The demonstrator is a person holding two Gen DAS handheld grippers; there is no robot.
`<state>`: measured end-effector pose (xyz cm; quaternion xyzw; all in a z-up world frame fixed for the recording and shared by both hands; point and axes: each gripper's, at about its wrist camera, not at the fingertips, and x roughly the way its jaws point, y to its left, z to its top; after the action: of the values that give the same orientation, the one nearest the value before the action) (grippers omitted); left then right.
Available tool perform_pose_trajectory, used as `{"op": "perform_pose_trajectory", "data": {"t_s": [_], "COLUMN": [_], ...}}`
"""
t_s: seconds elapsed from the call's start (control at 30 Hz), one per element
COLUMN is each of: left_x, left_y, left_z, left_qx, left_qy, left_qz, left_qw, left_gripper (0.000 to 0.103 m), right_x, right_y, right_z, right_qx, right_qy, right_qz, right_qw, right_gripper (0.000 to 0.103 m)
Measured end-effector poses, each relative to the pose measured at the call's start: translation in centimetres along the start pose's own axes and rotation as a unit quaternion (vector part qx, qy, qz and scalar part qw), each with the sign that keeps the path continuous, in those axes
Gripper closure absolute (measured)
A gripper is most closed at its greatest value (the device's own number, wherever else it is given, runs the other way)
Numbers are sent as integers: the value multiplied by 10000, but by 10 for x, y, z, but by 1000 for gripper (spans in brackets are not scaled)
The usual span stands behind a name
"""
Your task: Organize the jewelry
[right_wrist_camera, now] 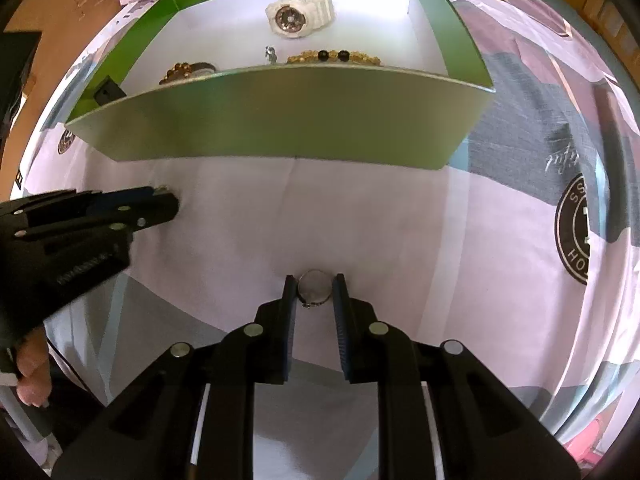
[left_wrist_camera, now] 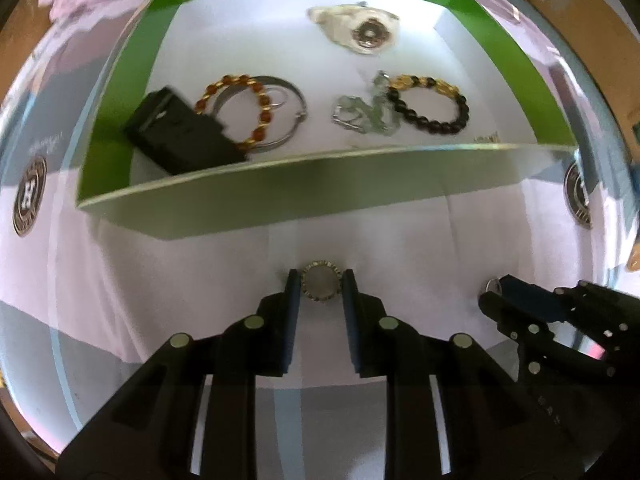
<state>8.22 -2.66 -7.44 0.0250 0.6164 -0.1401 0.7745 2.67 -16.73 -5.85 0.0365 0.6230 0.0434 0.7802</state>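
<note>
Left gripper (left_wrist_camera: 321, 286) clamped on a round studded ring (left_wrist_camera: 321, 285) above pale cloth (left_wrist_camera: 160, 280). Ahead, green box (left_wrist_camera: 280, 196) holding bead bracelets, a white watch (left_wrist_camera: 356, 28), a black case (left_wrist_camera: 180, 132). Right gripper (left_wrist_camera: 496, 292) at right.

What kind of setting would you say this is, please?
Probably a home, perhaps a bed: a printed sheet covers the surface, a green box holds bracelets and a white watch, and cardboard boxes stand behind.

Matt green cardboard box (left_wrist_camera: 280, 204) on soft printed cloth (left_wrist_camera: 200, 280); shiny metal hoop (left_wrist_camera: 298, 104) inside.
</note>
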Motion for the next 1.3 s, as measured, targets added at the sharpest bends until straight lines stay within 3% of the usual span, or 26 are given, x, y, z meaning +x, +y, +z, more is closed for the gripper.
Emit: {"op": "perform_pose_trajectory", "data": {"t_s": [0.37, 0.67, 0.97, 1.07, 1.2, 1.3], "left_x": [-34, -36, -36, -35, -38, -41], "left_y": [27, 16, 13, 11, 12, 14], "left_z": [1, -9, -10, -9, -9, -8], "left_qx": [-367, -58, 56, 62, 21, -24], "left_qy": [-254, -423, -439, -434, -486, -535], "left_qz": [-281, 342, 427, 432, 386, 381], "left_qw": [9986, 9985, 9981, 9981, 9981, 9978], "left_gripper": [82, 82, 82, 82, 82, 82], "right_x": [-19, -17, -25, -28, -32, -36], "right_y": [12, 31, 27, 25, 10, 3], "right_z": [12, 14, 6, 7, 11, 13], "right_qx": [-60, -231, -232, -193, 149, 290], "right_qy": [-417, -474, -546, -575, -468, -479], "right_qz": [272, 246, 345, 492, 1210, 1209], "right_qw": [9987, 9983, 9976, 9969, 9914, 9911], "right_gripper": [85, 85, 85, 85, 85, 85]}}
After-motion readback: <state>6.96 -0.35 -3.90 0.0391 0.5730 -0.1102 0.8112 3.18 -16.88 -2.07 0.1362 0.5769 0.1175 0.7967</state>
